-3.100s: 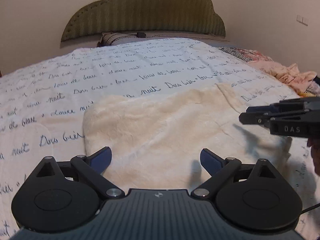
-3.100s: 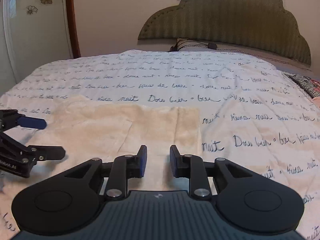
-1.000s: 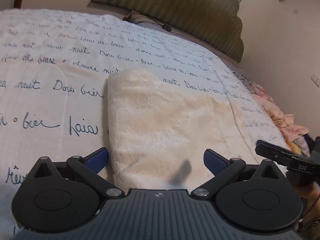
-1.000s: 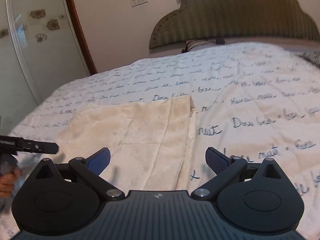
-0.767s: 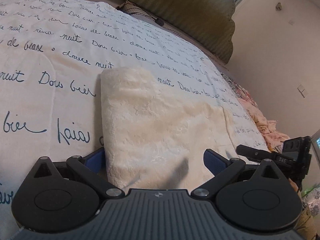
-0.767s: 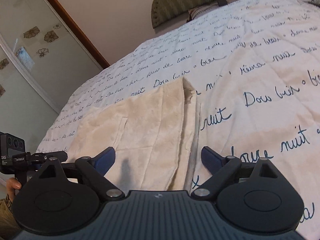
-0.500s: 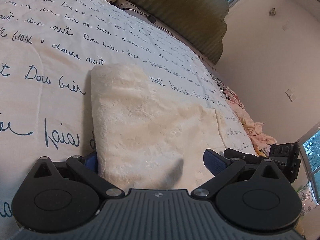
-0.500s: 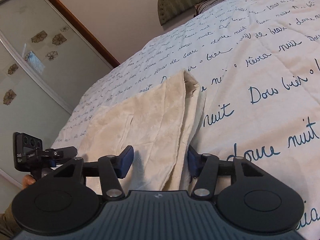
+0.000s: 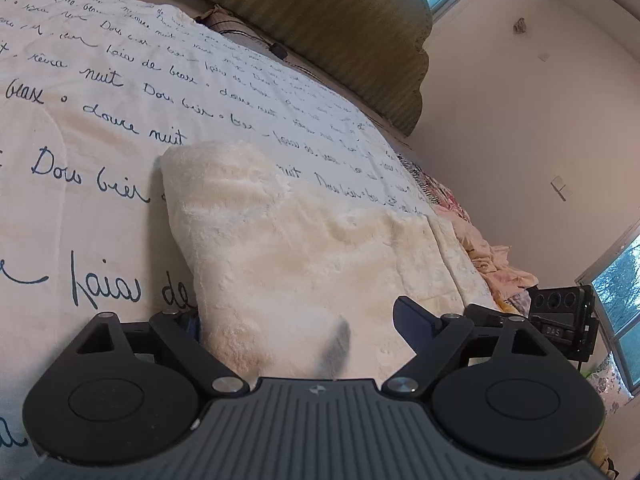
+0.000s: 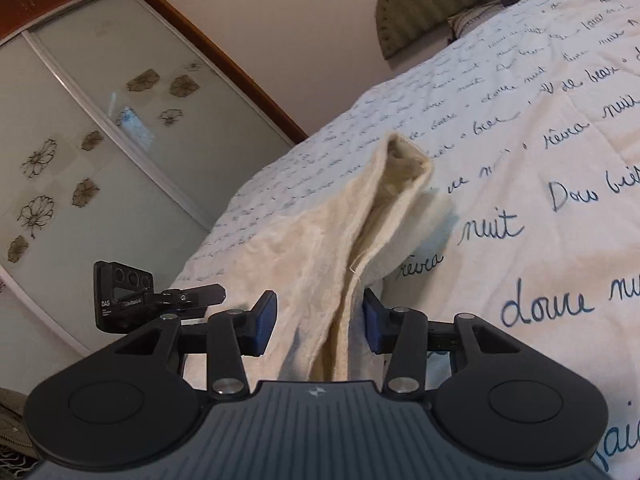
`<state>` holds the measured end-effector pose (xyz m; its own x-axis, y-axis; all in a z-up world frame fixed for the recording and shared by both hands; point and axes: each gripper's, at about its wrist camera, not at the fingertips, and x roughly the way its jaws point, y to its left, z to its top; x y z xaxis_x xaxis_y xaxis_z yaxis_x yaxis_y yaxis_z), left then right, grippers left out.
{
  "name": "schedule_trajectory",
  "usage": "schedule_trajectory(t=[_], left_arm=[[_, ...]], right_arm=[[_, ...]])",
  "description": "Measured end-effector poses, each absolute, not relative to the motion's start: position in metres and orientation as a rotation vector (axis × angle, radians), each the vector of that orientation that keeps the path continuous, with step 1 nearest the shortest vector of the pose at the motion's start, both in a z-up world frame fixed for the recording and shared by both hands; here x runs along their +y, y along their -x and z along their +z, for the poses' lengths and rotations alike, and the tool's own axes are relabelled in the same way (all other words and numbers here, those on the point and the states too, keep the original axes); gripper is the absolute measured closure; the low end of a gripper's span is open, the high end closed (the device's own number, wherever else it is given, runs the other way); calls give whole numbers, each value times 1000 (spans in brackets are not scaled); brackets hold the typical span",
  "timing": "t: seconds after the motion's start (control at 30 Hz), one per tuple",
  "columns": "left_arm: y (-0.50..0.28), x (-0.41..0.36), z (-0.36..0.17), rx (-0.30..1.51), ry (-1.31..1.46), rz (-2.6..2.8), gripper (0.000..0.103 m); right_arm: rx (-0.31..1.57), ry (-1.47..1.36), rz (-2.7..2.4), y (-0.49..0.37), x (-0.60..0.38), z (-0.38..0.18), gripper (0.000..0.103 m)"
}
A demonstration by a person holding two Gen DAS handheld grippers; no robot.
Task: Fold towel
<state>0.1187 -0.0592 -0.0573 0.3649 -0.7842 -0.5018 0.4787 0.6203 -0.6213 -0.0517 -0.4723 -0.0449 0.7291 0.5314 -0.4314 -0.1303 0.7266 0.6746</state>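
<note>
Two grippers sit at the near edge of the towel (image 9: 304, 248), one at each near corner, both aimed along the bed (image 9: 100, 92) toward the headboard (image 9: 340, 20). Towel lies directly ahead of both, long axis running side to side between them, so neither hand is clearly nearer; each has its own corner.

Left gripper (image 9: 296, 326): jaws wide, have just been closing a little, towel's near left corner between them. Left pad is hidden behind the fabric, right pad stands clear above the pile, so not clamped yet.

Right gripper (image 10: 320, 322): jaws have just been closing, now about half shut, with the towel's right edge bunched up between them. Right pad looks to be touching the cloth, left pad has a gap; I'd call it not fully pinched.

Towel: cream, thick, fluffy, already folded at least once. Left side is a rounded fold, right side shows stacked loose layers gaping open toward the far corner, one stray thread. It rests on the script-printed bedspread (image 10: 540, 160), toward the foot edge of the bed.

Likely next: finish both pinches, then carry the near edge over toward the far edge.
</note>
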Motion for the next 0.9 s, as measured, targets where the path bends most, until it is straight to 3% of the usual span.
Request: schedule_trajectory(t=[0.1, 0.13, 0.17, 0.2, 0.23, 0.37, 0.63, 0.9], left_arm=[[-116, -70, -60, 851, 332, -823, 15], [-113, -73, -58, 835, 300, -811, 20], [-110, -74, -56, 821, 266, -790, 31], [-108, -76, -55, 817, 229, -764, 36], [-107, -75, -54, 812, 199, -745, 50], [-109, -61, -49, 806, 253, -750, 75], [-92, -55, -25, 709, 243, -768, 88], [-96, -17, 13, 595, 223, -716, 89]], right_arm=[[756, -689, 321, 39, -471, -61, 59], [744, -728, 333, 37, -471, -64, 60], [728, -729, 334, 37, -467, -63, 61], [714, -707, 321, 38, -463, -59, 71], [698, -691, 308, 40, -459, -56, 76], [667, -668, 278, 44, -449, -47, 82], [599, -639, 274, 49, -428, -16, 83], [542, -584, 338, 26, -394, 13, 83]])
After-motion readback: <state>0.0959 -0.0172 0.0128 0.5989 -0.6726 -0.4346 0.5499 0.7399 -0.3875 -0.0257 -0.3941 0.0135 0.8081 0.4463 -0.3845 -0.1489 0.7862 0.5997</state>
